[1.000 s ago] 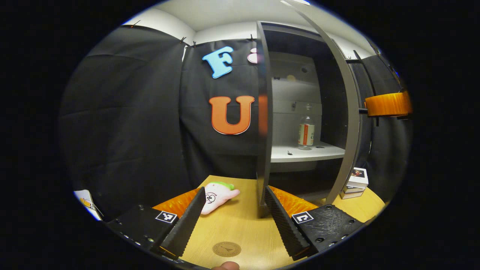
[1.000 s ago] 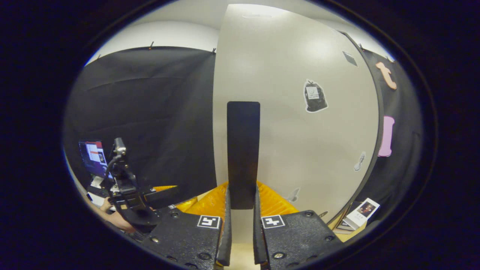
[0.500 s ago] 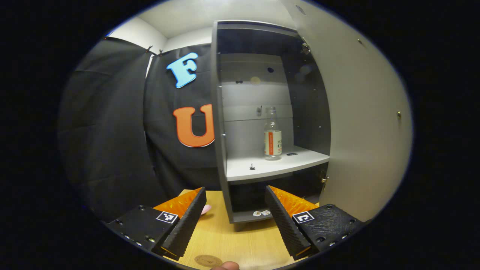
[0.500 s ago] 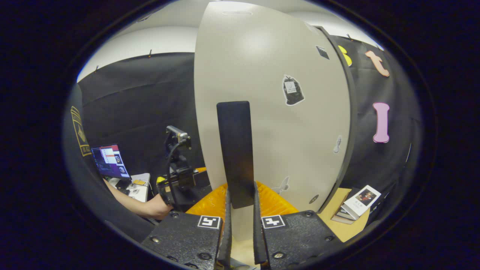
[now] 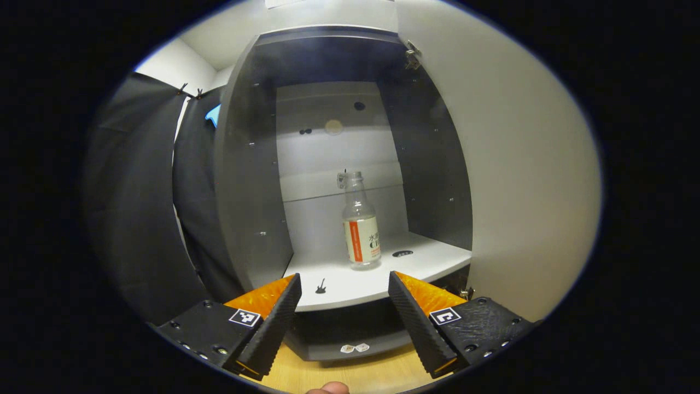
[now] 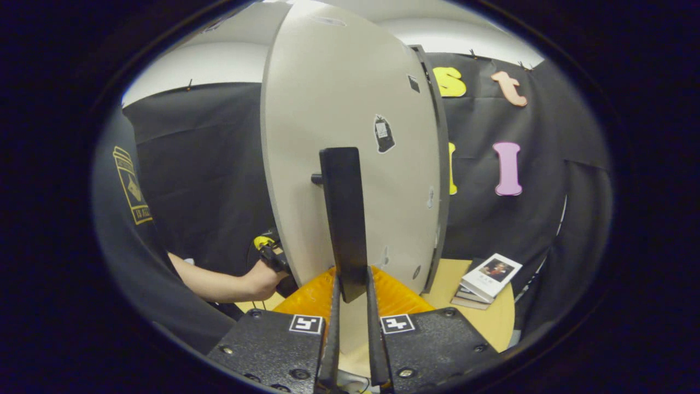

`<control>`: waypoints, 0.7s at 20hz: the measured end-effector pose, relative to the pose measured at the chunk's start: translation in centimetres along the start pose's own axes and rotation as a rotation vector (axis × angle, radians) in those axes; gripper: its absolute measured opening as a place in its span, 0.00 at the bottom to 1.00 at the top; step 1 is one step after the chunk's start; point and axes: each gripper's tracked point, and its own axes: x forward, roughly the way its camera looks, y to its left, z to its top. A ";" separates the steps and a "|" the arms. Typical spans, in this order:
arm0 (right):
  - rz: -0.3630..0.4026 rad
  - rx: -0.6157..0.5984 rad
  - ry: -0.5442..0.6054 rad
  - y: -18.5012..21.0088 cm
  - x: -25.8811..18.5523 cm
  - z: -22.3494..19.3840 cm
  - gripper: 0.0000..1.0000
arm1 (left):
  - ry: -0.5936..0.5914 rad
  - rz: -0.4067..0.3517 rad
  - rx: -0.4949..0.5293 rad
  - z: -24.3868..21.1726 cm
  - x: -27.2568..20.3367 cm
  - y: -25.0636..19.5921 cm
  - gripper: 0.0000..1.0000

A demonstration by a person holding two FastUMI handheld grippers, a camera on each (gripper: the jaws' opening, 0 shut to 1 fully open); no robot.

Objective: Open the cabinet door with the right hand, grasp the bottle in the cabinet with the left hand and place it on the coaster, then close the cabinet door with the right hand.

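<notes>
While my left gripper (image 5: 344,312) hangs spread wide, holding nothing, just short of the cabinet (image 5: 246,208), the bottle (image 5: 360,227) stands upright on the white shelf (image 5: 437,260) farther in, between the fingers' line. To its right the door (image 6: 328,109) is swung open; my right gripper (image 6: 350,328) is pinching its black handle (image 6: 343,219). Books (image 6: 486,279) lie far right on the table (image 6: 497,323).

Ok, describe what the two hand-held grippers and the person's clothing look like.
The left hand-held gripper has two black, ridged wedge fingers with orange backs, on black bolted blocks that each carry a small black-and-white square marker. The right hand-held gripper matches it: black blocks, square markers, orange ribbed backing. The person wears a dark short sleeve with a yellow emblem.
</notes>
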 end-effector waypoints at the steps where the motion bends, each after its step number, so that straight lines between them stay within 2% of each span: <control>1: -0.024 -0.014 0.005 -0.3 -0.6 -0.2 0.25 | -0.010 0.013 -0.005 0.4 1.2 -0.1 0.96; 6: -0.141 -0.008 -0.002 -1.7 -3.4 0.1 0.23 | -0.013 0.059 -0.079 1.5 7.0 -0.4 0.96; 8: -0.203 -0.036 -0.011 -2.8 -4.2 0.6 0.28 | -0.021 0.064 -0.101 1.9 9.0 -0.8 0.96; 9: -0.227 -0.054 -0.010 -3.4 -4.3 0.5 0.35 | -0.020 0.068 -0.100 2.0 10.0 -0.7 0.96; 10: -0.247 -0.055 -0.006 -3.9 -4.8 0.4 0.31 | -0.019 0.073 -0.092 2.2 10.7 -0.8 0.96; 11: -0.259 -0.047 -0.001 -4.2 -5.1 0.3 0.41 | -0.024 0.070 -0.085 2.5 11.6 -1.2 0.96; 13: -0.283 -0.043 -0.003 -4.8 -5.4 0.5 0.44 | -0.014 0.083 -0.074 2.8 13.1 -1.1 0.96; 14: -0.289 -0.044 -0.003 -5.2 -5.5 0.6 0.41 | -0.009 0.102 -0.077 3.0 13.8 -0.7 0.96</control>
